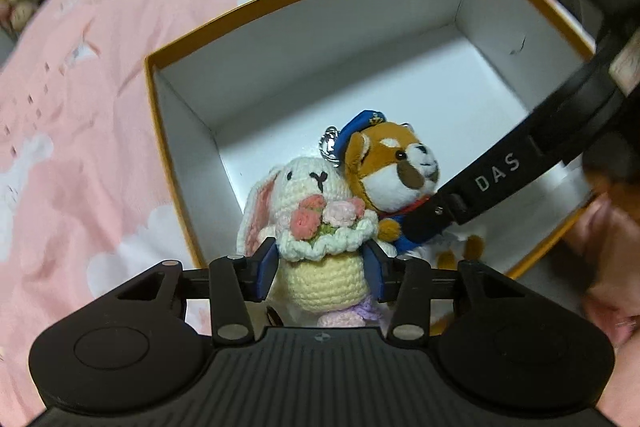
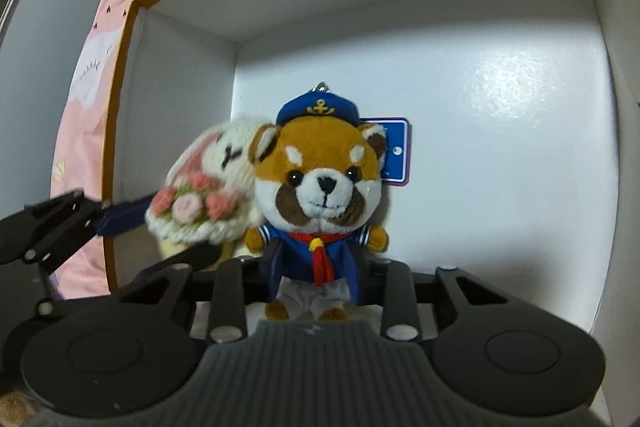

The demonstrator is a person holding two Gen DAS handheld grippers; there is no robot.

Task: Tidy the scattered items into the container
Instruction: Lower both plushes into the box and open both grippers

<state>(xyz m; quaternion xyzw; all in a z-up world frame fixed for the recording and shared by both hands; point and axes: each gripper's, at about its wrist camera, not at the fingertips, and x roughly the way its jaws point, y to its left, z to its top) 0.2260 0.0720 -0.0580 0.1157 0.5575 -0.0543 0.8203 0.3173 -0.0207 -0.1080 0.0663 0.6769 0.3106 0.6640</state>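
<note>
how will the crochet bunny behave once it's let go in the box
The crochet bunny looks soft and light, so the left hand-held gripper probably dents it. Top-heavy with its bouquet, it may flop against the sailor plush.

Crocheted bunny (image 1: pixel 320 223) and sailor-suited plush dog (image 2: pixel 320 195) (touching) upright inside white box (image 1: pixel 360 67).

Dim indoor light, glare on the box floor (image 2: pixel 508 79), blurred bunny (image 2: pixel 224 163), fisheye-curved edges.

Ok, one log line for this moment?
left gripper: holds crochet bunny | right gripper: holds sailor plush | both over box
</note>
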